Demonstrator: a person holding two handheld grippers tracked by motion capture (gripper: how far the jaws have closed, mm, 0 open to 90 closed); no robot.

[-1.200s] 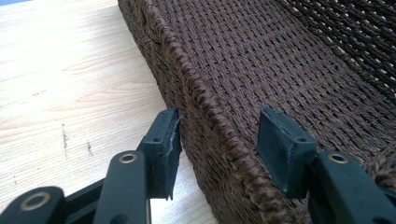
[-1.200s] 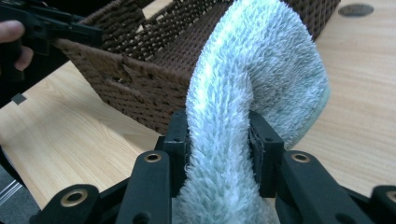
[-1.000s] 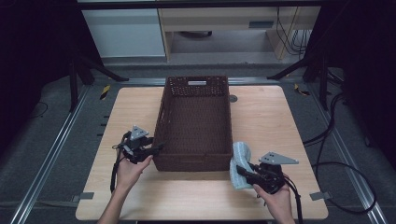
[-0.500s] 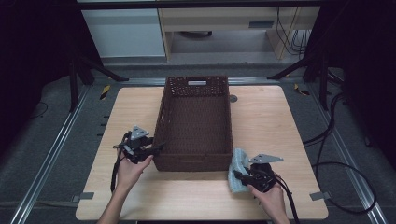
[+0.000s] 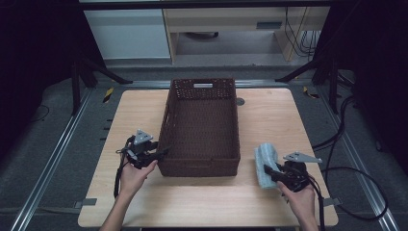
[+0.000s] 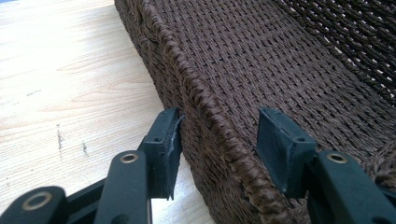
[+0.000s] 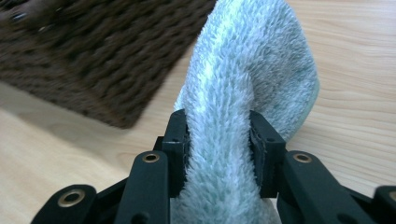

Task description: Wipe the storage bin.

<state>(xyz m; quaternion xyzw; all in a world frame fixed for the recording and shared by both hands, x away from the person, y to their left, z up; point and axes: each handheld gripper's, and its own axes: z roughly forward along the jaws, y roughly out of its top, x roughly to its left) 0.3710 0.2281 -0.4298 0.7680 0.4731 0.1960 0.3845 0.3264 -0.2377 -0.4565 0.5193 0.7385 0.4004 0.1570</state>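
On the light wooden surface (image 5: 202, 202), a dark brown woven rectangular basket (image 5: 202, 125) stands in the middle. At its near left corner the left gripper (image 6: 219, 140) straddles the braided rim, one jaw outside the wall and one inside, with the inner pad standing clear of the weave. Just beside the basket's near right corner, the right gripper (image 7: 219, 140) pinches a fluffy pale blue-green towel (image 7: 252, 70), both pads pressed into the pile; the towel lies on the wood there.

Pale wooden table (image 5: 144, 110), brown wicker basket (image 5: 202, 122) at centre, light-blue towel (image 5: 266, 161) beside it.
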